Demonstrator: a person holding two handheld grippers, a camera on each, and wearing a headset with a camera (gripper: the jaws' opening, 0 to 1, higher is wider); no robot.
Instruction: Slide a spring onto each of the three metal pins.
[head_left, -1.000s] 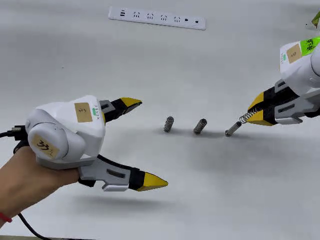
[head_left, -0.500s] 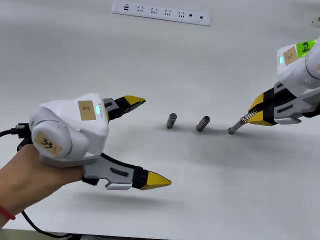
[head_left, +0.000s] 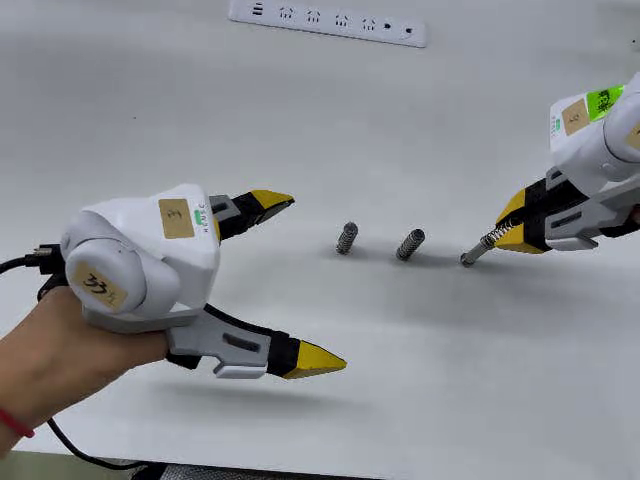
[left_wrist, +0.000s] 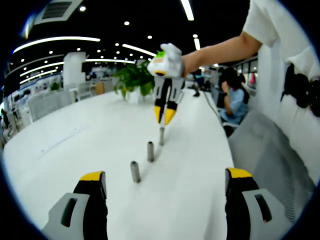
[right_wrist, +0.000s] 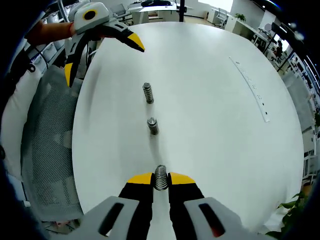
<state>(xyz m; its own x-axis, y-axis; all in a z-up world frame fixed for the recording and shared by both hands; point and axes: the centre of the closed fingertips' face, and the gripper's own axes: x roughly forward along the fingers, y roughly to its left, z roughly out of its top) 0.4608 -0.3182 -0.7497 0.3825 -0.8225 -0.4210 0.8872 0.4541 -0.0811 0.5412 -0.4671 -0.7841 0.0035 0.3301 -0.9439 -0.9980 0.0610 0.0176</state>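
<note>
Clamped in right gripper: spring, at top end of third pin. Beside it on tabletop, two sprung pins. Left gripper wide apart, hovering.

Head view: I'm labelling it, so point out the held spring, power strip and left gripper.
held spring (head_left: 495, 237), head view, mid coils
power strip (head_left: 327, 22), head view, top face
left gripper (head_left: 312, 281), head view, between fingertips

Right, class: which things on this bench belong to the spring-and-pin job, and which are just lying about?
Job: spring held in the right claw; the pin at its end; two pins wearing springs.
Lying about: power strip on the far side; the left claw, open and idle.
</note>
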